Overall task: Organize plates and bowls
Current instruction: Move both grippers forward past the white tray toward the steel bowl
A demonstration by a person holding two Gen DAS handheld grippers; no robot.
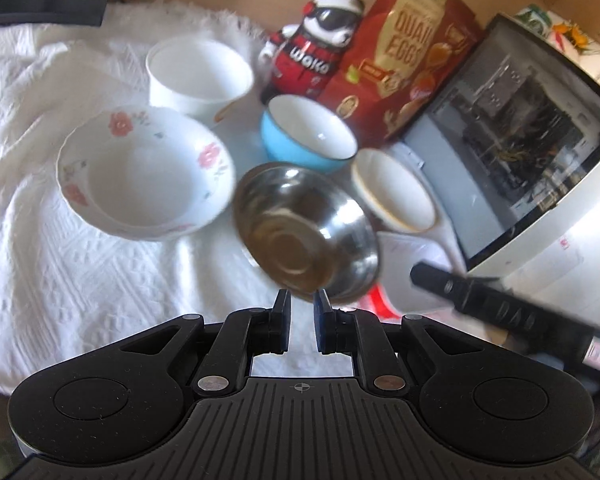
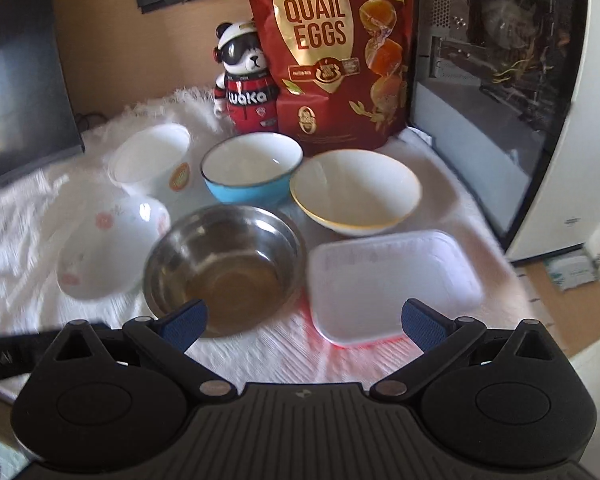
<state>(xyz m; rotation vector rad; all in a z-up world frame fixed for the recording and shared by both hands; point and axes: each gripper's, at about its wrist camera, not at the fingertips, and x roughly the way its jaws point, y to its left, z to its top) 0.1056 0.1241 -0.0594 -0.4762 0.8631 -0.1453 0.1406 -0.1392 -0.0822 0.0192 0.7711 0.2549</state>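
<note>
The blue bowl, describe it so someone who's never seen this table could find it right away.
Start at the tall red quail eggs bag standing at the back of the white cloth. Directly in front of it sits the blue bowl, between a white cup and a gold-rimmed white bowl. It alone is sky blue outside.

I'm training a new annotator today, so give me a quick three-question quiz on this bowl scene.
1. True or false: the steel bowl has another bowl stacked inside it.
2. Which bowl stands directly in front of the quail eggs bag? A) floral bowl B) blue bowl C) steel bowl
3. Fill in: the right gripper has its fingers ____, while the left gripper has them nearly together by the steel bowl's rim.

Key: 1 false; 2 B; 3 spread wide.
</note>
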